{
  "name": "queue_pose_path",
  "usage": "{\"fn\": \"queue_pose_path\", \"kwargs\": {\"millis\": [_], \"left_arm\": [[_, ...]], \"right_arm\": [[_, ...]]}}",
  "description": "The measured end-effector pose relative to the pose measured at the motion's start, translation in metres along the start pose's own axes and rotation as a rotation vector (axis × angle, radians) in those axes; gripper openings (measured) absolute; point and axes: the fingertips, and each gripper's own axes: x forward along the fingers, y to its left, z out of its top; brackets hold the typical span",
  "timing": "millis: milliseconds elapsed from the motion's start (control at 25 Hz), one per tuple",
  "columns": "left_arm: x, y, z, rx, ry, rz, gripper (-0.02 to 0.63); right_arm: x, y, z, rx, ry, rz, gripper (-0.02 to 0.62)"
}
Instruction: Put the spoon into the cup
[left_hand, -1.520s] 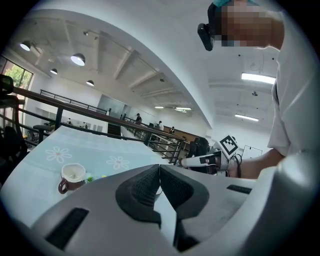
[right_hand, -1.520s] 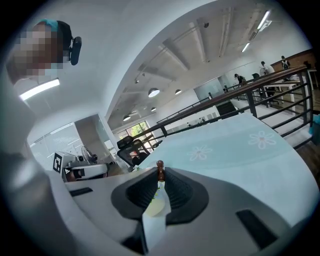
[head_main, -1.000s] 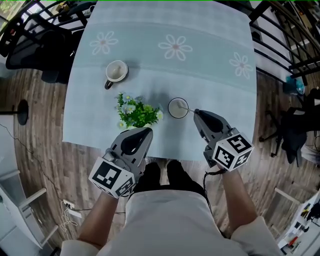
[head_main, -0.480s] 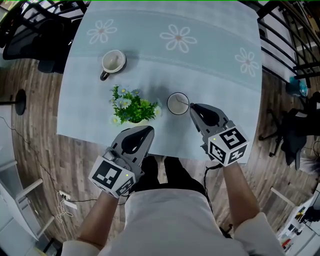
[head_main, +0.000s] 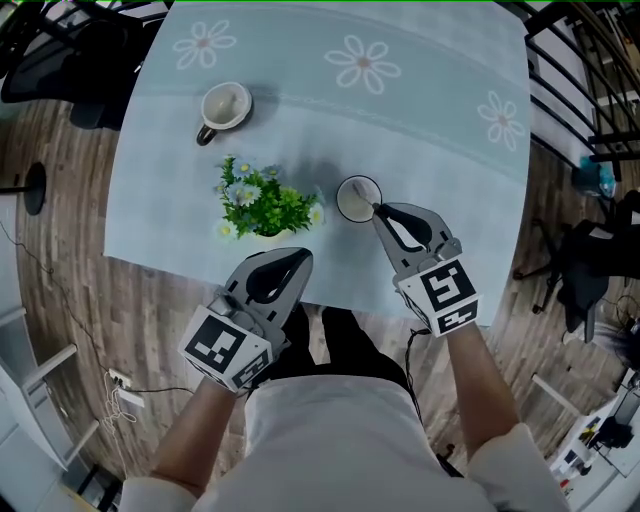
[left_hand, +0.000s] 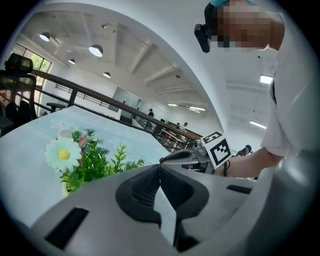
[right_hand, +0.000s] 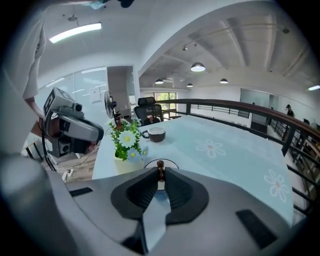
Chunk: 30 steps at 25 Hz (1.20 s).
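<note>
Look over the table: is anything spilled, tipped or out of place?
Nothing stands out. The mug, the flower pot and the cup stand upright on the unstained tablecloth. The right gripper holds the spoon at the cup.

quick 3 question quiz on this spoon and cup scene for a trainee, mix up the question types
1. Which gripper is shut on the spoon?
2. In the head view, what stands just left of the cup? a) potted flowers b) a kettle c) a plate
3. True or false: the left gripper has its jaws apart.

Key
1. The right gripper; the spoon's handle sits between its jaws at the cup.
2. a
3. False; its jaws are together, with nothing between them.
</note>
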Motion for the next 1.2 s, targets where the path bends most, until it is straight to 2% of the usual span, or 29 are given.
{"fn": "queue_pose_path", "kwargs": {"millis": [720,1200], "left_arm": [[-0.008,-0.007,-0.021,-0.035,-0.002,-0.001,0.021],[-0.012,-0.006,-0.024,-0.023,0.006,-0.008,0.021]], "right_arm": [[0.01,0.032,-0.004,-0.276,0.045,-0.035,0.055],[0.015,0.044,-0.01,-0.273,0.059,-0.028,0.057]]}}
